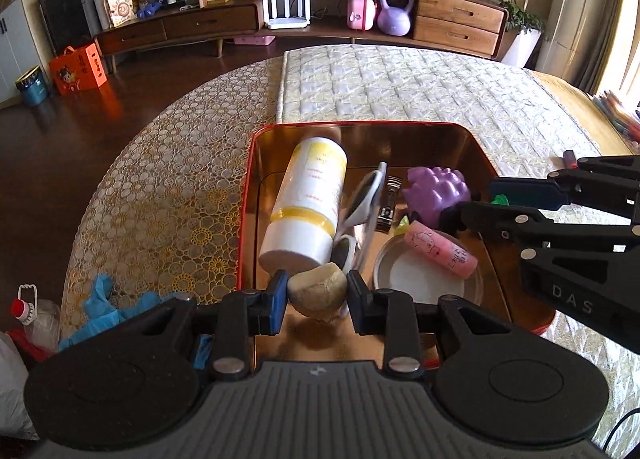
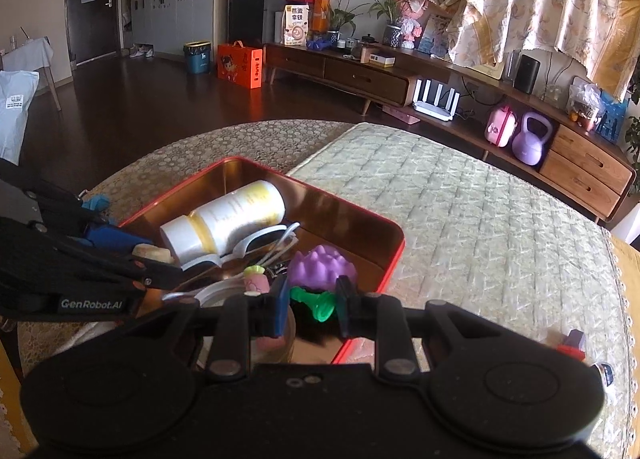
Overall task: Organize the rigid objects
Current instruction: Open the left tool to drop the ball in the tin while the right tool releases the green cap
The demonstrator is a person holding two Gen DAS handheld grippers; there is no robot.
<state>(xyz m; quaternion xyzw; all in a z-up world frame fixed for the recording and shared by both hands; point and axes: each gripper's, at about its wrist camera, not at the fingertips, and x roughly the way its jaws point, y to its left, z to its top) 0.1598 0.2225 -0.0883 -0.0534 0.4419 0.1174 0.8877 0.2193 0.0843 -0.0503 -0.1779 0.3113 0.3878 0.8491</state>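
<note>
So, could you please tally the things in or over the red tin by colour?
White/yellow: 1, bottle
White: 2, sunglasses, dish
Purple: 1, grape toy
Pink: 1, tube
Beige: 1, stone-like lump
Metal: 1, nail clipper
Total: 7

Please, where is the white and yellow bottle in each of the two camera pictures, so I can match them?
Left wrist view: the white and yellow bottle lies on its side in the left part of the red tin tray, cap toward the camera.
Right wrist view: the same bottle lies left of centre at the back of the tray, cap to the left.
Shared landmark: the purple grape toy in the tray.
</note>
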